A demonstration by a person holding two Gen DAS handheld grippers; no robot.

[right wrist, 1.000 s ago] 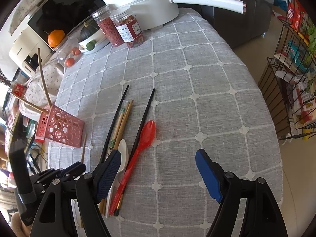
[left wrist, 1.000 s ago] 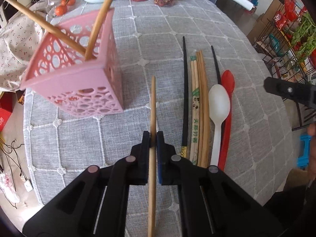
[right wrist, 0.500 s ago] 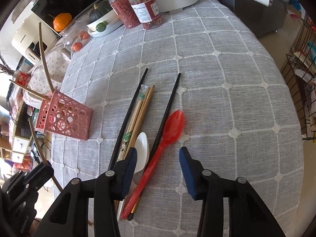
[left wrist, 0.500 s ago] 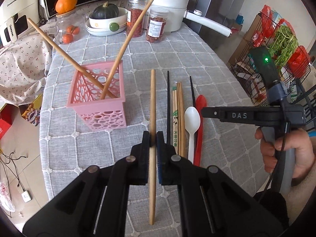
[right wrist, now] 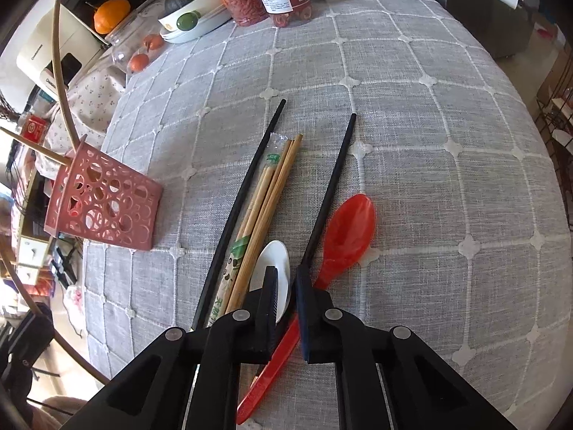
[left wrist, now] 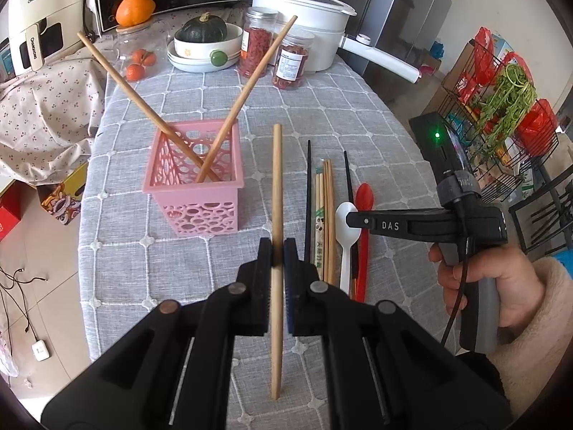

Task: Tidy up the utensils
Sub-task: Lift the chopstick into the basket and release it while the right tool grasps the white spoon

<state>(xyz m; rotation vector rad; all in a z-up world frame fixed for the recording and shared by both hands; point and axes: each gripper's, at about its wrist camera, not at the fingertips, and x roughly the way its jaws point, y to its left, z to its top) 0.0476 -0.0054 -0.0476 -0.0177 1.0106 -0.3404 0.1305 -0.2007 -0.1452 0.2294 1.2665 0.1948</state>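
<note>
Lifted up and back with the left gripper (left wrist: 277,247), away from the pink basket (left wrist: 200,215): seen close and tilted a second ago, now further off and standing straight on the grey tablecloth (left wrist: 358,107). Clamped tight on a long wooden chopstick (left wrist: 276,165), same firm hold as before, gripped near the middle, up off the cloth, far end pointing ahead just right of the basket. Brought down with the right gripper (right wrist: 285,279) over the row of things lying on the cloth: wide open a second ago, just been closing, now pinched nearly together right at the white spoon (right wrist: 274,256) and the near end of a black chopstick (right wrist: 333,175). Hard to say whether truly nipping either one. Light and stiff, that wooden chopstick, but smooth and round, so likely to roll or slide in the pads. Best held near the middle, as now, then tipped end-down into the basket beside the two chopsticks (left wrist: 247,82) already leaning there. Probably light and a bit slippery too, the plastic spoons; better taken by the thin handle than by the round bowl. Still flat on the cloth: the other black chopstick (right wrist: 247,186), the bamboo chopsticks (right wrist: 272,186) and the red spoon (right wrist: 351,225).
</note>
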